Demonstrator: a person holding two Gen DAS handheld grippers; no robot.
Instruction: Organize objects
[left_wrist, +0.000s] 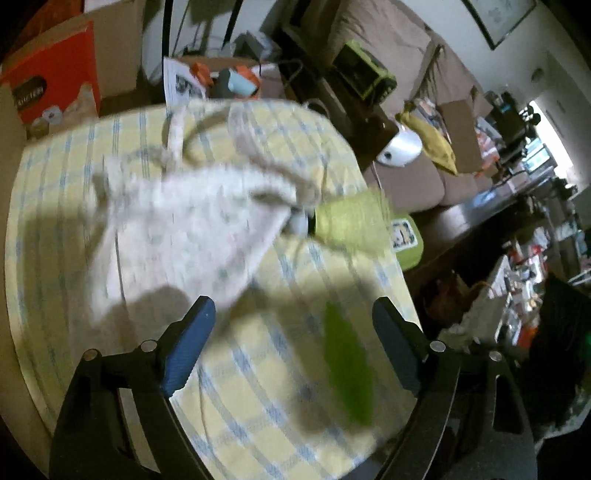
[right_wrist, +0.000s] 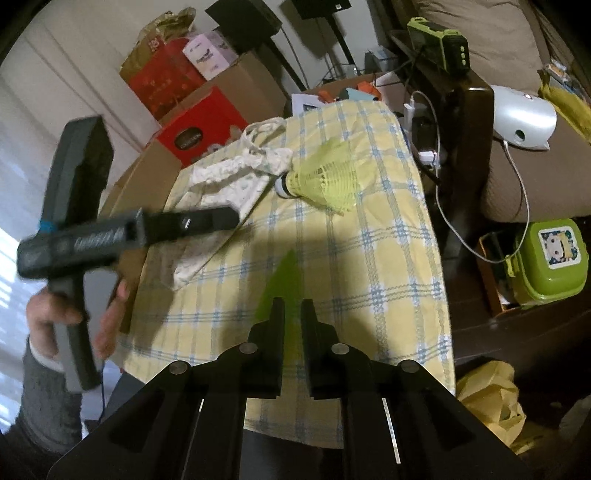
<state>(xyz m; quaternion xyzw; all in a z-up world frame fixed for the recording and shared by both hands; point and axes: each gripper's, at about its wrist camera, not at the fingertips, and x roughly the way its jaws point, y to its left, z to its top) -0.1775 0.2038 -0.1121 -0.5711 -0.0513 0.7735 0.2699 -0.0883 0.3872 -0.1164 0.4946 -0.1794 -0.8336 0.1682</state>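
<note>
A white drawstring bag (left_wrist: 177, 229) (right_wrist: 229, 184) lies crumpled on the yellow checked tablecloth (left_wrist: 277, 406) (right_wrist: 388, 258). Just right of it a yellow-green shuttlecock (left_wrist: 347, 221) (right_wrist: 325, 177) lies on its side. My left gripper (left_wrist: 295, 310) (right_wrist: 236, 218) hangs wide open over the bag's near corner with nothing between its pads. A flat green pointed strip (left_wrist: 347, 369) (right_wrist: 288, 273) lies face-up near the table's front. My right gripper (right_wrist: 291, 306) stands over its near end, jaws only a narrow gap apart. The strip shows through the gap, wider than the gap, and the pads do not press on it.
Red boxes (right_wrist: 199, 129) (left_wrist: 55, 81) and cardboard cartons stand behind the table at left. A green lunch box (right_wrist: 550, 258) (left_wrist: 406, 240), a white appliance (right_wrist: 524, 118) with a cable and a sofa are at right. A yellow plastic bag (right_wrist: 491, 398) lies on the floor.
</note>
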